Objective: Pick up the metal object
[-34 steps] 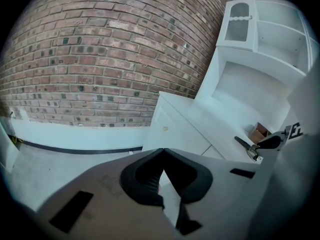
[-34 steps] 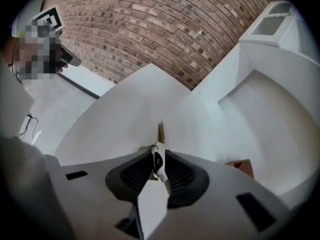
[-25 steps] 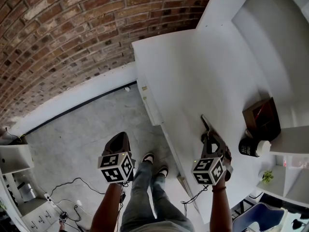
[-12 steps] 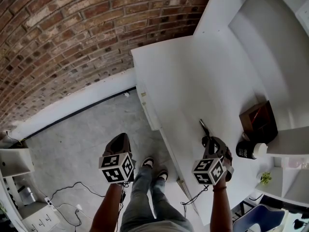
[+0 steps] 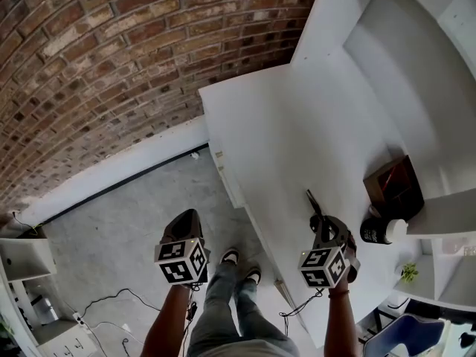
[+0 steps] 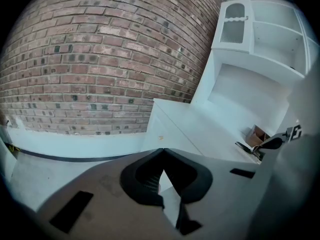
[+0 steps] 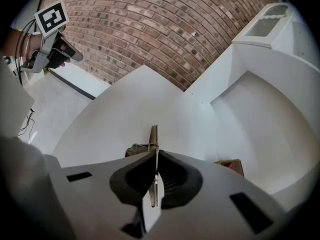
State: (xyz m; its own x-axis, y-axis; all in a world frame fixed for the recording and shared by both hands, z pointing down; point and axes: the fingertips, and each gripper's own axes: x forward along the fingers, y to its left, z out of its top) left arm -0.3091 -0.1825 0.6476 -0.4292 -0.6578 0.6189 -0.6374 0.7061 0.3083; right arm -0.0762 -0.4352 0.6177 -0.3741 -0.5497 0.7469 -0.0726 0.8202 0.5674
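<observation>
The metal object (image 7: 154, 135) is a thin flat strip, seen edge-on in the right gripper view, sticking out ahead of the jaws. My right gripper (image 7: 155, 158) is shut on it. In the head view this gripper (image 5: 321, 225) hangs over the white table (image 5: 282, 125) near its front edge, and the strip (image 5: 312, 202) points away from me. My left gripper (image 5: 185, 225) is held over the grey floor, left of the table. Its jaws are shut with nothing between them (image 6: 161, 153).
A brown open box (image 5: 393, 184) and a black jar with a white lid (image 5: 378, 230) stand on the table to the right of my right gripper. A brick wall (image 5: 111, 58) rises behind. Cables (image 5: 104, 303) lie on the floor at lower left.
The head view has drifted a little, so the table sits slightly lower in the frame. Both grippers hold about the same pose, the right one still shut on the metal strip.
</observation>
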